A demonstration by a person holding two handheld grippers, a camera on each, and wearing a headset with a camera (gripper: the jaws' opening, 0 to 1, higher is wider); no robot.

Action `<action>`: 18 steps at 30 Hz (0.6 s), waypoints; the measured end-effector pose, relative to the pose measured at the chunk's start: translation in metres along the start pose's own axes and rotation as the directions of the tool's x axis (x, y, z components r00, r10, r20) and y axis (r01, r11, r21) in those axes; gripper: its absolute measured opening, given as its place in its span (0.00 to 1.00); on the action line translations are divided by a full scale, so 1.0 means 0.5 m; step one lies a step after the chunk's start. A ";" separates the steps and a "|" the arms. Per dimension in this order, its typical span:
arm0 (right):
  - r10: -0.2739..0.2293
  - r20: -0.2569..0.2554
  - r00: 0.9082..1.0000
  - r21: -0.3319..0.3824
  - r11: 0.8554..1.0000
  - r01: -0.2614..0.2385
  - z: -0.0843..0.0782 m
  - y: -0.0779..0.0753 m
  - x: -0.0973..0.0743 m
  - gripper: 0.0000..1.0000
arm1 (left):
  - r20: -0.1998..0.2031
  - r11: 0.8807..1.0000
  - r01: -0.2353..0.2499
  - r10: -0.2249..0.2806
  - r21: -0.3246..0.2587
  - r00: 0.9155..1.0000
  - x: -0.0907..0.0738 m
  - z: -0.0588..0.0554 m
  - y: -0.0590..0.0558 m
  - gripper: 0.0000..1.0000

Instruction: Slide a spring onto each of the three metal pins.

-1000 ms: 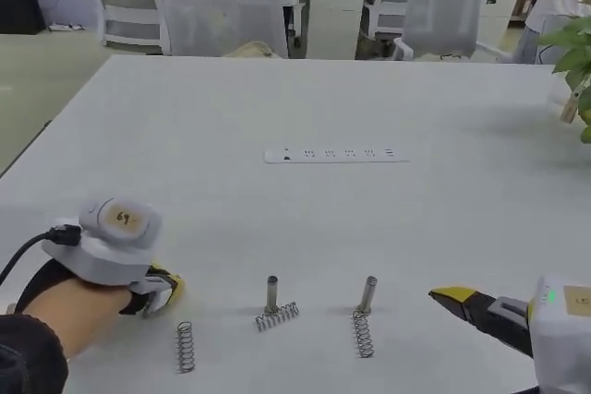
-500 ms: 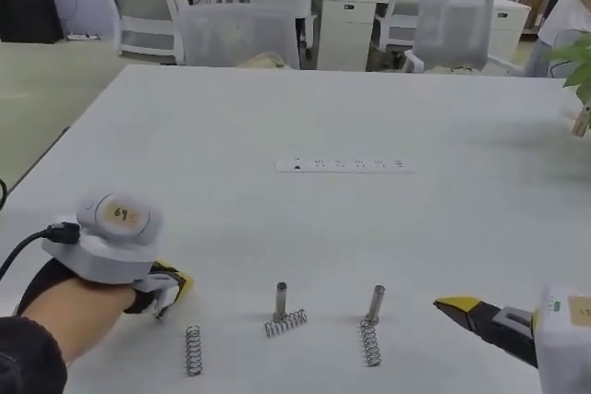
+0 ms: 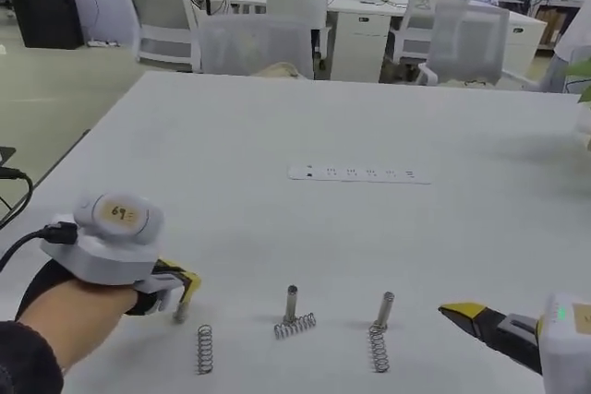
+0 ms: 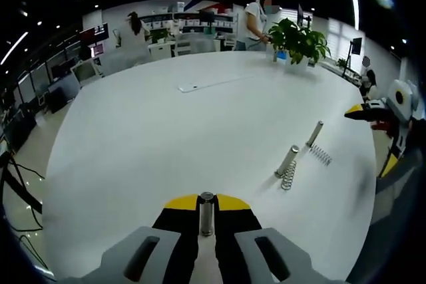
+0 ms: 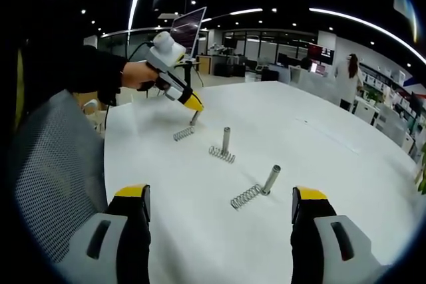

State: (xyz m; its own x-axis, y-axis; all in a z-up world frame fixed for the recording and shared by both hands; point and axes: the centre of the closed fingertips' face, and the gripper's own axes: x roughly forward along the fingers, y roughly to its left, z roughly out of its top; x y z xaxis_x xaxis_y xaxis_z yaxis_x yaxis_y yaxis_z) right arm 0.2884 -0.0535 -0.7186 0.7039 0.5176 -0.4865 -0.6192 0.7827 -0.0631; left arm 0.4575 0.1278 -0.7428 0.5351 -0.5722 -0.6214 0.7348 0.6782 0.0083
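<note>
Metal pins and loose springs on a white table (image 3: 277,126).
Left gripper (image 4: 207,201) clamped on the held pin (image 4: 207,217), upright between its yellow tips, over the table's near left; right gripper (image 5: 219,205) spread wide with nothing in it, at the near right; middle pin (image 3: 292,303) and right pin (image 3: 383,309) stand bare between the grippers; middle spring (image 3: 295,324) and right spring (image 3: 379,348) lie flat at their feet; left spring (image 3: 204,349) lies just beside the left gripper.
</note>
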 end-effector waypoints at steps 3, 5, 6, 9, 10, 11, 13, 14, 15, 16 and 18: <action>0.001 0.001 1.000 -0.003 1.000 -0.001 0.001 0.000 0.001 0.87 | 0.006 1.000 0.001 -0.001 -0.012 1.000 -0.004 -0.002 0.001 0.00; 0.001 0.000 1.000 -0.004 1.000 -0.001 0.001 0.000 0.001 0.87 | 0.009 1.000 0.005 -0.004 -0.017 1.000 -0.006 -0.004 -0.002 0.00; 0.001 0.000 1.000 -0.005 1.000 -0.001 0.002 0.000 0.001 0.87 | 0.011 1.000 0.005 -0.005 -0.015 1.000 -0.008 -0.005 -0.004 0.00; 0.001 -0.001 1.000 -0.006 1.000 -0.001 0.002 0.000 0.002 0.87 | 0.019 1.000 0.003 -0.003 -0.017 1.000 -0.010 -0.005 -0.003 0.00; 0.001 -0.001 1.000 -0.005 1.000 -0.001 0.002 0.000 0.002 0.87 | 0.020 1.000 0.002 -0.002 -0.016 1.000 -0.011 -0.005 -0.003 0.00; 0.001 -0.002 1.000 -0.005 1.000 -0.001 0.002 0.001 0.002 0.87 | 0.021 1.000 0.001 -0.001 -0.017 1.000 -0.012 -0.005 -0.003 0.00; 0.001 -0.003 1.000 -0.007 1.000 -0.001 0.002 0.001 0.001 0.87 | 0.024 1.000 0.002 -0.002 -0.020 1.000 -0.014 -0.006 -0.004 0.00; 0.001 -0.003 1.000 -0.006 1.000 -0.001 0.001 0.001 0.001 0.87 | 0.026 1.000 0.004 -0.004 -0.024 1.000 -0.014 -0.006 -0.006 0.00; 0.001 -0.004 1.000 -0.007 1.000 -0.001 0.001 0.001 0.001 0.87 | 0.028 1.000 0.006 -0.006 -0.029 1.000 -0.015 -0.006 -0.006 0.00; 0.001 -0.004 1.000 -0.007 1.000 -0.001 0.001 0.001 0.001 0.86 | 0.028 1.000 0.006 -0.005 -0.028 1.000 -0.015 -0.007 -0.006 0.00; 0.000 -0.004 1.000 -0.008 1.000 0.000 0.002 0.001 0.001 0.86 | 0.030 0.999 0.006 -0.005 -0.031 1.000 -0.016 -0.007 -0.007 0.00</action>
State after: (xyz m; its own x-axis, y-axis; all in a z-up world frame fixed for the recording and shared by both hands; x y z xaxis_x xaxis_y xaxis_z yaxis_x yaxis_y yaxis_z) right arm 0.2890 -0.0526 -0.7183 0.7023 0.5163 -0.4902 -0.6223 0.7796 -0.0704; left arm 0.4492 0.1320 -0.7407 0.5435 -0.5893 -0.5977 0.7248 0.6887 -0.0199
